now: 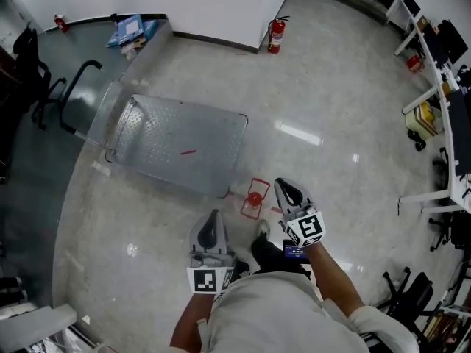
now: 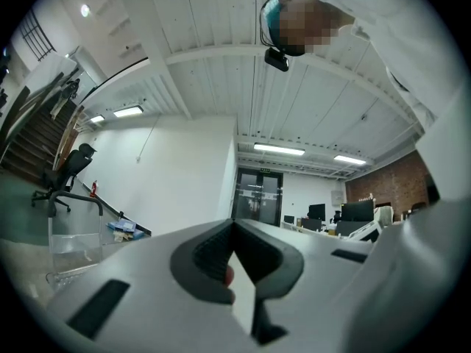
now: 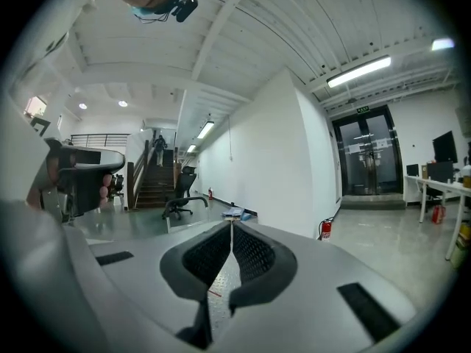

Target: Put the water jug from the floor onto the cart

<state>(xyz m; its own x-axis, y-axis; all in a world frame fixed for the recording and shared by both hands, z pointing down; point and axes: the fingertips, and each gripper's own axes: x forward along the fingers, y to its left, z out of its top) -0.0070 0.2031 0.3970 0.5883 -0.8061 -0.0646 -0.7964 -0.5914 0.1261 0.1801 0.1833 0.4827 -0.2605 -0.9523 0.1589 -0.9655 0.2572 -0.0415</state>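
Note:
In the head view the water jug (image 1: 255, 198), clear with a red cap, stands on the pale floor by the near right corner of the cart (image 1: 176, 142). The cart is a flat grey checker-plate platform with a black handle (image 1: 79, 94) at its left end. My left gripper (image 1: 213, 216) (image 2: 234, 223) hangs below and left of the jug, shut with nothing between its jaws. My right gripper (image 1: 284, 185) (image 3: 232, 223) is just right of the jug and apart from it, also shut and empty. A sliver of the cart's plate (image 3: 219, 289) shows under the right jaws.
A red fire extinguisher (image 1: 276, 35) stands against the white wall beyond the cart. A black office chair (image 1: 33, 79) is at the far left, and blue clutter (image 1: 131, 29) lies by the wall. White desks (image 1: 434, 87) and chairs line the right side.

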